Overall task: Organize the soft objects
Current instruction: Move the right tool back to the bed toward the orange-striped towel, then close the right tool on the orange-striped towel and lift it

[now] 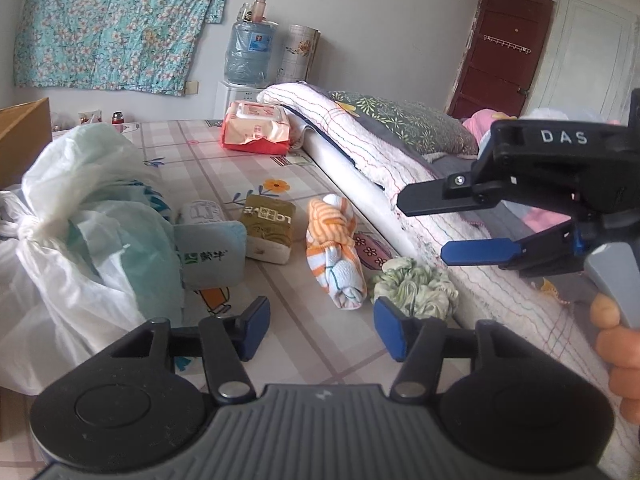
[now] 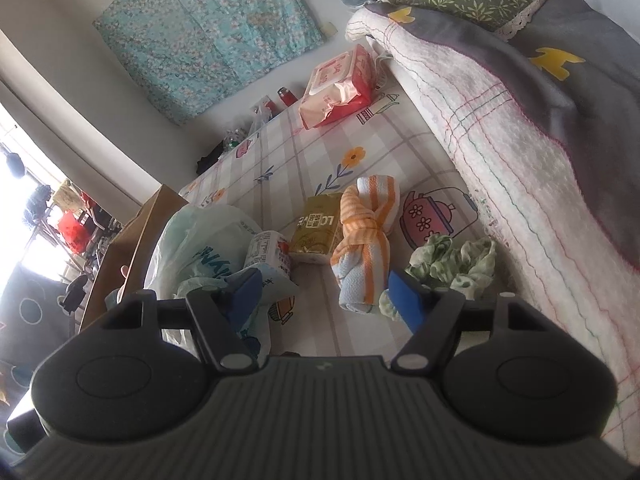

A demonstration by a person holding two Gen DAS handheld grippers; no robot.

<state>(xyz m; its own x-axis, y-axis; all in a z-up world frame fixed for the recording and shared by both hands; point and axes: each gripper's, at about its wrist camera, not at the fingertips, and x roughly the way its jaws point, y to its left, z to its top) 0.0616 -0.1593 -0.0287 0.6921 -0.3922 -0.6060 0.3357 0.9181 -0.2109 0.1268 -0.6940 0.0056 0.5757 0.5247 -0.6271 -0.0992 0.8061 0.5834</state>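
Note:
A knotted orange-striped towel (image 1: 335, 251) lies on the checked bed sheet (image 1: 224, 160), also in the right wrist view (image 2: 362, 240). A green-and-white scrunched cloth (image 1: 414, 287) lies to its right, against the folded blanket; it shows in the right wrist view (image 2: 452, 262) too. My left gripper (image 1: 320, 330) is open and empty, just short of the towel and the cloth. My right gripper (image 2: 324, 298) is open and empty above the towel's near end; in the left wrist view it (image 1: 430, 224) hovers at the right, over the blanket edge.
A tied white plastic bag (image 1: 80, 232) fills the left. Beside it lie a pale blue pouch (image 1: 212, 256), a gold tissue pack (image 1: 268, 226) and a red wet-wipes pack (image 1: 256, 128). A folded white blanket (image 1: 400, 176) and pillow (image 1: 404, 120) line the right. A cardboard box (image 2: 132, 240) stands left.

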